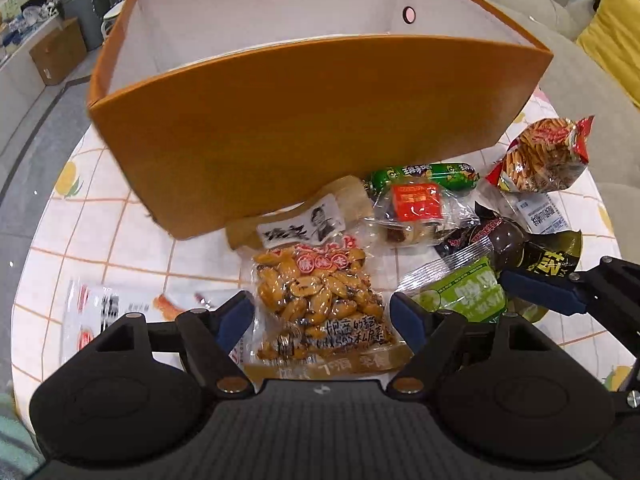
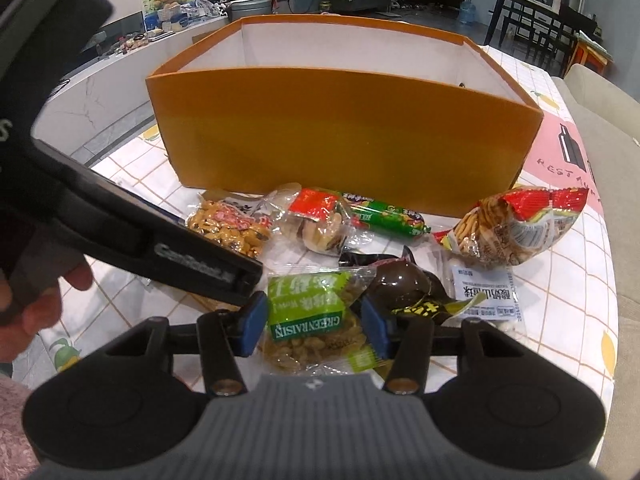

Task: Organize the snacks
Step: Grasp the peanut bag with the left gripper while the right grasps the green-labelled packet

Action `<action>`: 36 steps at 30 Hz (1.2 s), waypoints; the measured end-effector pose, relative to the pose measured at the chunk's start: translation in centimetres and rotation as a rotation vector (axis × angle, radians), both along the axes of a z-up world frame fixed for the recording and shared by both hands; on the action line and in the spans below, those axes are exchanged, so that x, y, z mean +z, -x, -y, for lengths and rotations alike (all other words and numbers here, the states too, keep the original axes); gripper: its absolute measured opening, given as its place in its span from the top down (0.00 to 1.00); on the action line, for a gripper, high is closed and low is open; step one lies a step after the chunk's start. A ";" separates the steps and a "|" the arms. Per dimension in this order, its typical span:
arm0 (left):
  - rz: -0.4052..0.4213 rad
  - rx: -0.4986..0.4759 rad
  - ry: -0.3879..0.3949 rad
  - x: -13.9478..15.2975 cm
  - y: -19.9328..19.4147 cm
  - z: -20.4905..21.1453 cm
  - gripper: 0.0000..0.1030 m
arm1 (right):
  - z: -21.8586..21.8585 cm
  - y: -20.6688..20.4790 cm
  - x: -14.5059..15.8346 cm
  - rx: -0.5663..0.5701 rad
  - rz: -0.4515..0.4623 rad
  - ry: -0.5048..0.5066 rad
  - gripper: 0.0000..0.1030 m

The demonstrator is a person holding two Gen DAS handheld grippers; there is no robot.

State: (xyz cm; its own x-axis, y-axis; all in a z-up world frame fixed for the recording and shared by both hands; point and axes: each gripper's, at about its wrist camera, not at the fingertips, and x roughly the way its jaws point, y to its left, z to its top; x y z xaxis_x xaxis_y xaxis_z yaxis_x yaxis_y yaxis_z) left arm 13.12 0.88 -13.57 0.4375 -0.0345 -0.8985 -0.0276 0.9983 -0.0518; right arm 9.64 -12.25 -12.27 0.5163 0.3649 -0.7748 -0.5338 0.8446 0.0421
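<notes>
A clear packet of yellow broad beans point(image 1: 320, 300) lies on the table in front of the orange box point(image 1: 320, 140). My left gripper point(image 1: 322, 318) stands wide open just over it, a blue pad off each side, neither touching. In the right wrist view my right gripper point(image 2: 314, 328) has its blue pads against both sides of the green raisin packet point(image 2: 308, 312), which rests on the table. The right gripper's finger point(image 1: 540, 292) also shows over that packet point(image 1: 472, 292) in the left wrist view.
Loose snacks lie along the box front: a green sausage point(image 1: 424, 174), a red noodle-snack bag point(image 2: 516, 224), a red-labelled clear packet point(image 2: 316, 220), a dark packet point(image 2: 400, 280) and a white packet point(image 1: 108, 308). A hand point(image 2: 36, 312) grips the left tool. Sofa with yellow cushion point(image 1: 612, 32) stands right.
</notes>
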 end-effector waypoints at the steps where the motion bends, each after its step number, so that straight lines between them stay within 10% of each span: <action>1: -0.001 0.003 -0.008 -0.1 -0.2 0.2 0.09 | 0.1 0.0 0.1 0.000 -0.001 -0.001 0.50; 10: 0.000 -0.030 -0.066 -0.9 -0.7 1.6 0.10 | 0.1 -0.8 -0.6 -0.013 -0.056 -0.035 0.56; 25: 0.077 -0.018 -0.011 0.9 1.5 -0.2 0.45 | 0.9 -0.6 -0.4 -0.040 -0.105 -0.055 0.60; 36: 0.016 -0.075 0.066 1.2 3.1 -0.8 0.46 | 2.4 -0.8 -0.1 -0.084 -0.166 -0.062 0.60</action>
